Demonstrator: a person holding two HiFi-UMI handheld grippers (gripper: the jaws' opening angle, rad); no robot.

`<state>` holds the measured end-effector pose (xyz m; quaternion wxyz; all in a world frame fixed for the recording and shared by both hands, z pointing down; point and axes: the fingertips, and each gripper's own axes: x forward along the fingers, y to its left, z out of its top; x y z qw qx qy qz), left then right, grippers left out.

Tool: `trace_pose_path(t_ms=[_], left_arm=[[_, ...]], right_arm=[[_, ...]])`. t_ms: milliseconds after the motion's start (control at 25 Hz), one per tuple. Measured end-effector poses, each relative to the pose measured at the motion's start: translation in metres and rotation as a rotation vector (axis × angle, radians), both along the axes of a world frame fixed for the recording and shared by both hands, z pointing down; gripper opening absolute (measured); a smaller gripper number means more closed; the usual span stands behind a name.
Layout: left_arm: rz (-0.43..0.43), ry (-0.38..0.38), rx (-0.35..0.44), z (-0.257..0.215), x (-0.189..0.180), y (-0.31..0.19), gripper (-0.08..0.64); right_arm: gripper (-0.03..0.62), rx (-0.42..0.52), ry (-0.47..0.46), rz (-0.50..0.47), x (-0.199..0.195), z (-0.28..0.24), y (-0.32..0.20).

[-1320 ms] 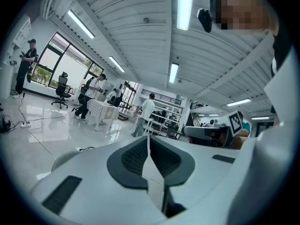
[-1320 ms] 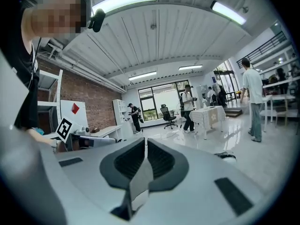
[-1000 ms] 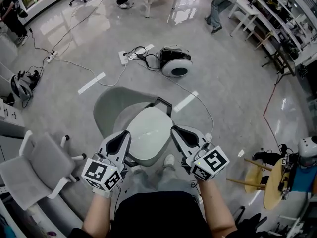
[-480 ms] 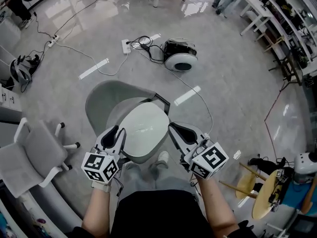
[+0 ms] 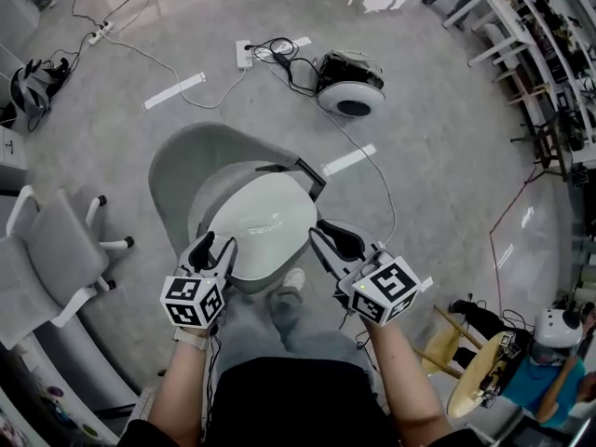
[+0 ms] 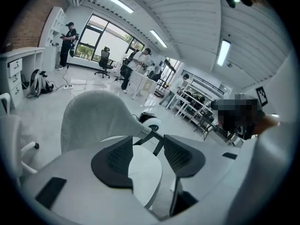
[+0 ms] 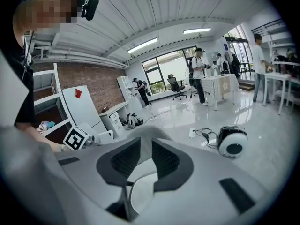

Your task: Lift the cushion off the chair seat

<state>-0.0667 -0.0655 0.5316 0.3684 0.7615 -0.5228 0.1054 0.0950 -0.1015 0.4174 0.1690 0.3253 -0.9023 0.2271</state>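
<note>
A pale, rounded cushion [image 5: 263, 226] lies on the seat of a grey chair [image 5: 200, 166] with a curved backrest. My left gripper [image 5: 215, 249] hangs at the cushion's near left edge. Its jaws have just been opening and stand wide apart, with nothing between them. In the left gripper view the cushion [image 6: 146, 173] shows through the gap of the left gripper [image 6: 147, 146]. My right gripper [image 5: 328, 241] is at the cushion's near right edge. Its jaws have just been opening too and stand a little apart, pressing on nothing. In the right gripper view the cushion [image 7: 142, 192] lies below and beyond the right gripper [image 7: 146, 150].
A round white floor device [image 5: 352, 87] with cables and a power strip [image 5: 244, 54] lies beyond the chair. A second white chair [image 5: 47, 250] stands at the left, a wooden stool [image 5: 461, 361] at the right. Several people stand far off by desks and windows.
Both grippers have sunk toward the seat, down to the cushion's near edges. The left jaws went from shut to wide open; the right jaws parted slightly.
</note>
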Motion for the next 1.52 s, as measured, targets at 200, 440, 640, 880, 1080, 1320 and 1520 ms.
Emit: trace_pose_path(t_ms=[200, 440, 640, 880, 1080, 1320, 1520], left_arm=[[-0.006, 0.007, -0.037, 0.018, -0.002, 0.007, 0.21], [0.008, 0.016, -0.075, 0.036, -0.002, 0.014, 0.215], [0.036, 0.019, -0.1, 0.047, 0.003, 0.016, 0.215], [0.038, -0.001, -0.124, 0.062, 0.004, 0.017, 0.215], [0.041, -0.005, -0.125, 0.071, 0.006, 0.022, 0.215], [0.023, -0.012, -0.128, 0.082, 0.009, 0.03, 0.215], [-0.022, -0.008, -0.124, 0.088, 0.004, 0.029, 0.215]], right_arm=[[0.118, -0.109, 0.078, 0.003, 0.012, 0.068, -0.007], [0.175, -0.237, 0.185, 0.027, 0.041, 0.151, -0.012], [0.206, -0.339, 0.233, 0.066, 0.066, 0.218, -0.017], [0.235, -0.438, 0.297, 0.105, 0.092, 0.296, -0.017], [0.252, -0.495, 0.318, 0.128, 0.103, 0.347, -0.016], [0.273, -0.539, 0.338, 0.126, 0.115, 0.394, -0.024], [0.285, -0.578, 0.37, 0.102, 0.118, 0.431, -0.027]])
